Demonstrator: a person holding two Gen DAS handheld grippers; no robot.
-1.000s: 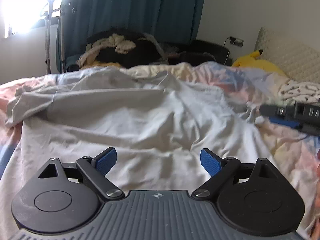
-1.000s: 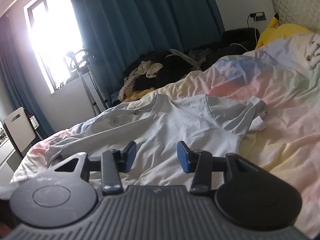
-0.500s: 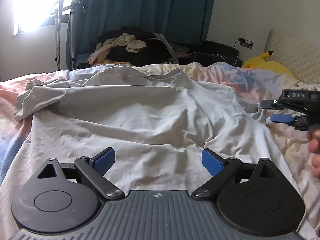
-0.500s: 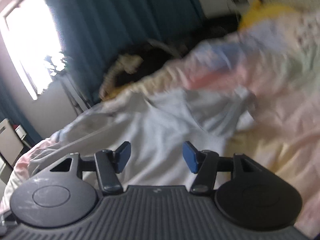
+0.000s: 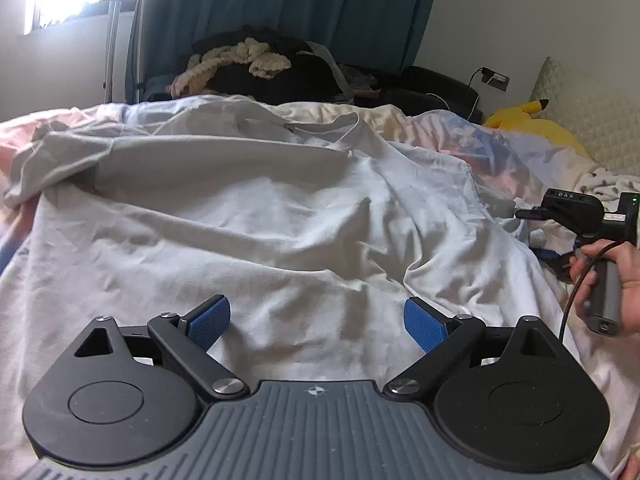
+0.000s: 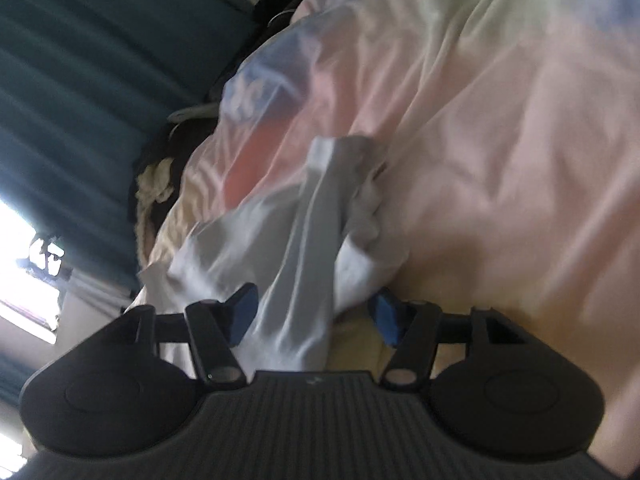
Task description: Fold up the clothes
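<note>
— Shirt first: where does your white T-shirt (image 5: 280,216) lie?

— It is spread over the pastel bedsheet (image 5: 500,148), collar at the far end toward the teal curtain (image 5: 320,4), hem near your left gripper (image 5: 316,322). One sleeve is bunched at the far left, the body is creased across the middle.

— How does your left gripper stand?

— Its blue pads (image 5: 210,318) are wide apart and hold nothing; it hovers just over the near hem, with cloth showing between the fingers.

— And your right gripper (image 6: 312,312)?

— You hold it by the handle in your right hand (image 5: 616,280) at the right edge of the shirt. Its own camera is tilted and blurred, but the fingers are parted, and the right sleeve (image 6: 320,216) runs into the gap between them. Whether either pad touches the cloth you cannot tell; it is not clamped.

— What lies beyond the bed?

— A dark heap of clothes (image 5: 260,68) at the far side, a yellow plush toy (image 5: 528,120) to the far right beside a quilted pillow (image 5: 588,112).
</note>
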